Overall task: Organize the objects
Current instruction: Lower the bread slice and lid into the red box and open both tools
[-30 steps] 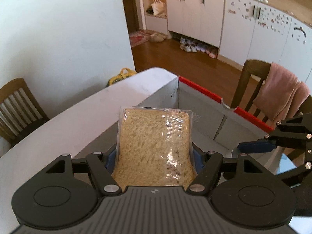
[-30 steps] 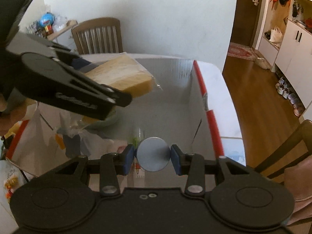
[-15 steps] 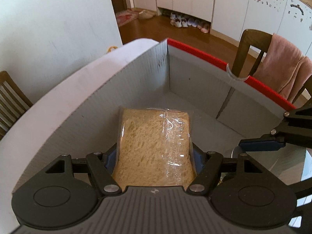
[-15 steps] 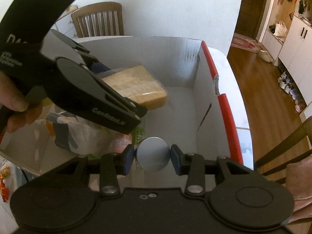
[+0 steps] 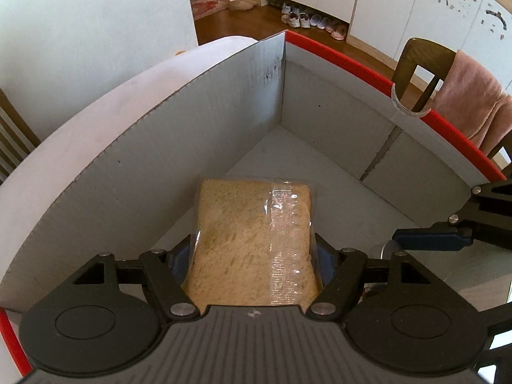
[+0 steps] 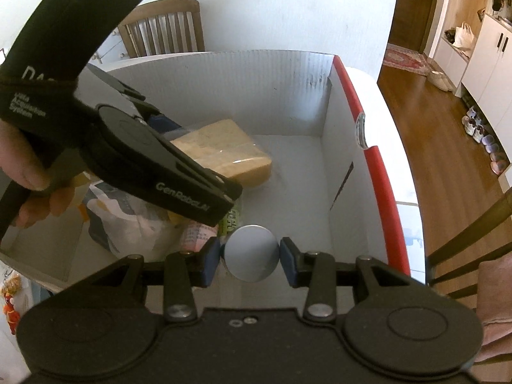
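My left gripper (image 5: 252, 256) is shut on a plastic-wrapped bread slice pack (image 5: 252, 240) and holds it low inside a grey cardboard box with a red rim (image 5: 352, 60), near its far corner. The bread (image 6: 224, 150) also shows in the right wrist view, close above the box floor. My right gripper (image 6: 251, 252) is shut on a round silver can (image 6: 251, 252), seen end-on, over the box (image 6: 368, 160) near its right wall. The right gripper's blue finger (image 5: 432, 240) shows at the right of the left wrist view.
Several packaged snacks and a plastic bag (image 6: 134, 220) lie in the box's left part, under the left gripper. The box sits on a white table (image 5: 96, 102). A wooden chair with a pink towel (image 5: 470, 105) stands beyond the box; another chair (image 6: 163, 25) stands by the wall.
My left gripper has moved forward and down, carrying the bread from above the box rim deep into the box. The right gripper with the can has dipped slightly toward the box.
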`<state>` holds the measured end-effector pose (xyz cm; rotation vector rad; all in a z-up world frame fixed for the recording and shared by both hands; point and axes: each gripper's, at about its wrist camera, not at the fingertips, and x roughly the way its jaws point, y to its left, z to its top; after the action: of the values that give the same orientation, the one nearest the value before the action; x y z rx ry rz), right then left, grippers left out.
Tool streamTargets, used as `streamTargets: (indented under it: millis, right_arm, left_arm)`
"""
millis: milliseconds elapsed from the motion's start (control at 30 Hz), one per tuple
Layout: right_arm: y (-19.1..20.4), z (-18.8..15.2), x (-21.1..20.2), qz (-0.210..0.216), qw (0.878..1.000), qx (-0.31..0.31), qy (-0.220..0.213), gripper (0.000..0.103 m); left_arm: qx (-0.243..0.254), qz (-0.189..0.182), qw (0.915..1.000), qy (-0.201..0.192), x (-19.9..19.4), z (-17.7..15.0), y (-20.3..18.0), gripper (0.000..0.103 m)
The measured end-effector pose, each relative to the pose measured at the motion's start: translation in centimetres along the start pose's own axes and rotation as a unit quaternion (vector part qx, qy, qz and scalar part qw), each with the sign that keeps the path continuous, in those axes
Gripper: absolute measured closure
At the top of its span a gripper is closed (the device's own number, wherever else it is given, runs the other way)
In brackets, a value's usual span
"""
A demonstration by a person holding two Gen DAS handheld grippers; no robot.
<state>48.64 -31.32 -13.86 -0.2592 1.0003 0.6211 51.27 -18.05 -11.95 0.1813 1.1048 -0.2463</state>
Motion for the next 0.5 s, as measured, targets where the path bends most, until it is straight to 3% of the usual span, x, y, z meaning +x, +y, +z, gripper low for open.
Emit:
streamTargets:
  millis: [267,500]
  right_arm:
    - [-0.1,0.2,-0.2,-0.005,1.000,0.005,-0.003,0.060]
    - [0.1,-0.1,-1.5,-0.009,1.000,0.007,-0.021,0.050]
  left_arm:
    - [-0.002,0.004,1.0000,-0.007,-0.7,-0.5,0.1,0.028]
    - [-0.010,-0.003,0.9995,-0.030,-2.5,-0.9,0.1,0.028]
